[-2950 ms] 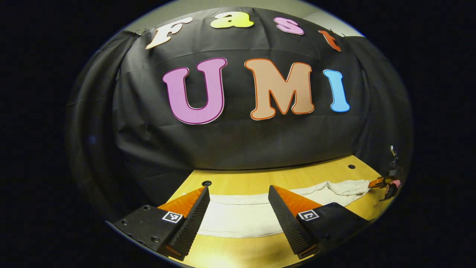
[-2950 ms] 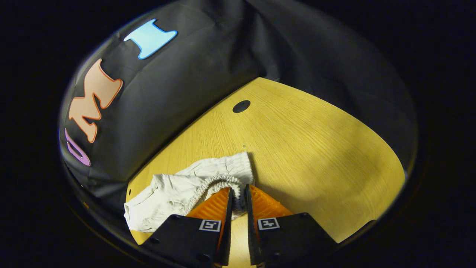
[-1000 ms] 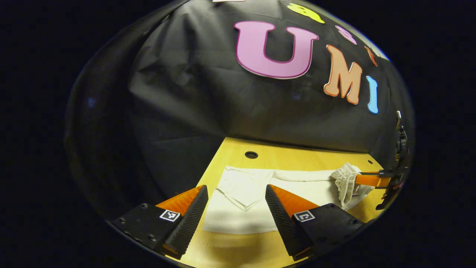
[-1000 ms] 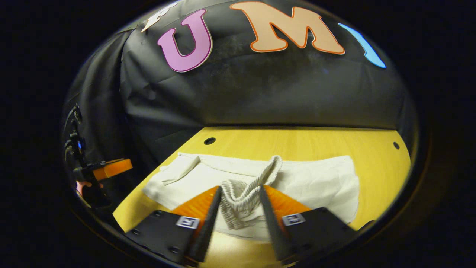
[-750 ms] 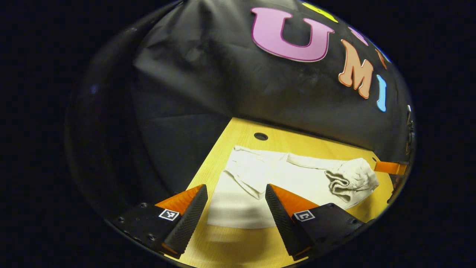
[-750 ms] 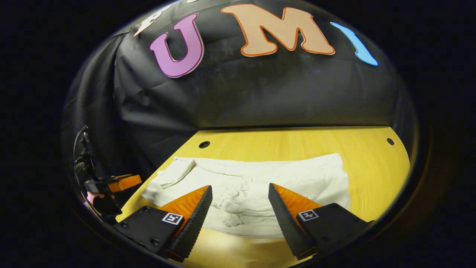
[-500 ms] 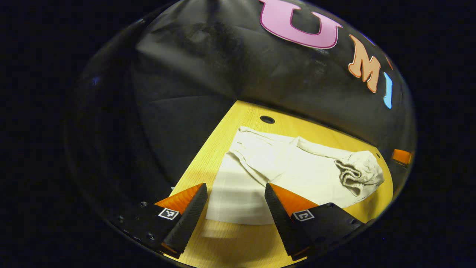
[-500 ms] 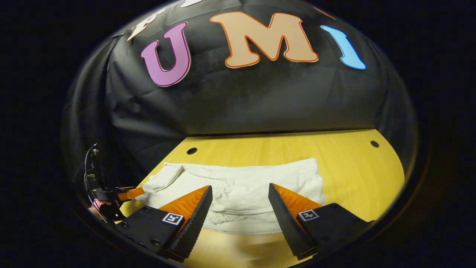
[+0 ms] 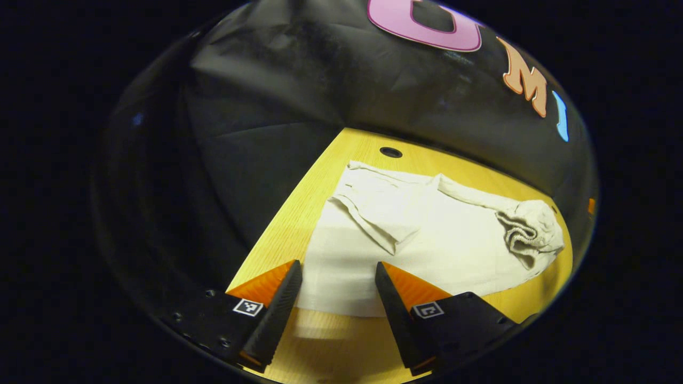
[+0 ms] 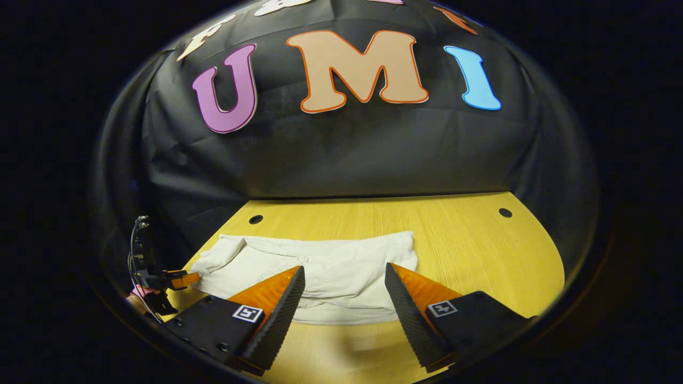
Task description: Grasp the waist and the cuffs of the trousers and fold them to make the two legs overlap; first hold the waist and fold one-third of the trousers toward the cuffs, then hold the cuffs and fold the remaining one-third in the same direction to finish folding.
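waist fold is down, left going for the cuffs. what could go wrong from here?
1. One cuff corner lies flipped back on the trousers; the open left gripper may pinch a single layer, so the legs could separate.
2. The waist sits bunched, not flat; the last fold may come out lumpy.
3. The right gripper is open and off the cloth, so it may slide on the table.

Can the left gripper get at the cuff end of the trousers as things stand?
Probably yes. The left gripper is open, its jaws straddling the near edge of the trousers at the cuff end on the table. Nothing lies between them. The folded waist sits at the far end.
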Available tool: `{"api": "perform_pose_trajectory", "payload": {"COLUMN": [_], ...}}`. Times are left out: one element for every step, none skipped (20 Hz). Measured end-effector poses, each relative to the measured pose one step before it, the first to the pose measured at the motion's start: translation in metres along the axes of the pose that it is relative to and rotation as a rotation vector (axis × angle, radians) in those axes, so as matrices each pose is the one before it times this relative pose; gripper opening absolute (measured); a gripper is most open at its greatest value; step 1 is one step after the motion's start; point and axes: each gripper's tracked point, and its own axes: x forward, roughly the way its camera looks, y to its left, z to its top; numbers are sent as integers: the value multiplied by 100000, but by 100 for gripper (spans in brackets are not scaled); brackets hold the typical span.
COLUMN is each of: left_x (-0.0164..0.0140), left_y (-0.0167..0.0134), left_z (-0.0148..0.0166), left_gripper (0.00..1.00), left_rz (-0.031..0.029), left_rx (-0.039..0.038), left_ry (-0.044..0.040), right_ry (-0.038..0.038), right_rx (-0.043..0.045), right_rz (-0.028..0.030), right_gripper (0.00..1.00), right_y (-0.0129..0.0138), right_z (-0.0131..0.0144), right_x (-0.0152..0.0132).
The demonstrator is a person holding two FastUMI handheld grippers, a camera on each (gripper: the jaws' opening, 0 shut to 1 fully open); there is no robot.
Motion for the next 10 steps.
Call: {"api": "perform_pose_trajectory", "payload": {"left_x": [126, -162, -218, 65, 233, 104, 95, -89, 41, -16], "left_y": [133, -213, -420, -613, -477, -679, -364, -109, 10, -269], "left_z": [-39, 403, 205, -303, 69, -112, 108, 135, 163, -30], "left_gripper": [76, 74, 65, 58, 44, 36, 16, 5, 0, 0], "left_rz": [759, -1366, -1118, -514, -1548, -1644, -865, -110, 360, -283], "left_rx": [2076, 519, -690, -208, -53, -1201, -2011, -1793, -2905, -3639], "left_ry": [746, -771, -43, 114, -100, -152, -821, -681, -1097, -101], "right_ry": [-581, -197, -167, -151, -410, -683, -391, -325, -453, -282], "right_rx": [115, 179, 64, -152, -58, 208, 440, 199, -377, -677], "right_rz": [-103, 133, 220, -198, 18, 40, 183, 41, -282, -494], "right_gripper": [96, 96, 96, 96, 96, 96, 96, 96, 96, 96], "right_y": [-234, -124, -57, -165, -176, -144, -12, -139, -283, -361], "right_z": [265, 232, -11, 150, 310, 290, 45, 115, 210, 123], "right_x": [-221, -281, -201, -127, -103, -151, -167, -331, -148, -194]}}
